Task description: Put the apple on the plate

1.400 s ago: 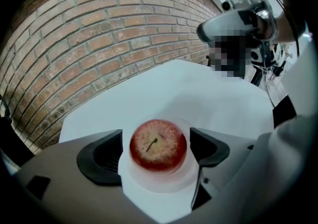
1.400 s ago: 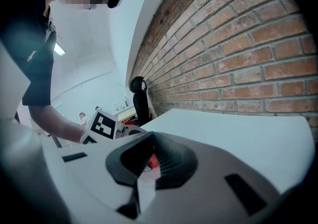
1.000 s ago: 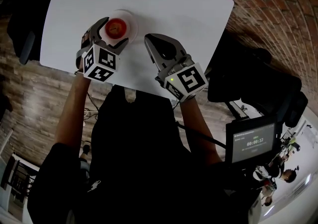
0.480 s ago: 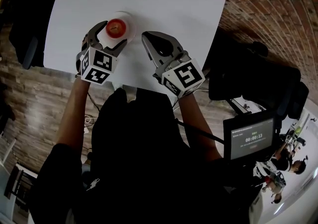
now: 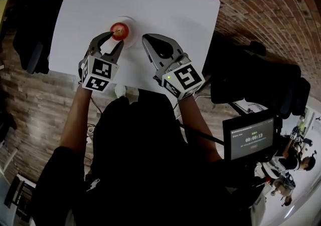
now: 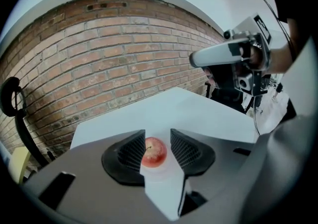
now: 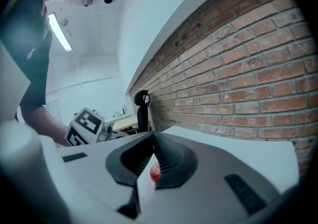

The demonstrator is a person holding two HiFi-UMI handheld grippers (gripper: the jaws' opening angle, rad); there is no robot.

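Note:
A red apple [image 5: 119, 31] sits on a small white plate [image 5: 132, 38] on the white table [image 5: 165, 4]. My left gripper [image 5: 111, 40] hangs just short of the apple and above it. Its jaws are closing, and the pads do not touch the fruit. In the left gripper view the apple [image 6: 154, 152] shows beyond the gap of the left gripper [image 6: 158, 133], resting on the plate [image 6: 161, 176]. My right gripper [image 5: 146, 39] is shut and empty, just right of the plate. In the right gripper view the apple [image 7: 155, 171] peeks under the closed tips of the right gripper [image 7: 153, 134].
The table's near edge [image 5: 130, 87] lies close under both hands. A black chair [image 5: 261, 79] and a screen with a timer [image 5: 252, 140] stand to the right. Another dark chair [image 5: 30, 39] is at the left. A brick wall [image 6: 109, 49] runs behind the table.
Both grippers have lifted and drawn back from the plate. The left jaws, wide around the apple before, have narrowed. The apple stays on the plate.

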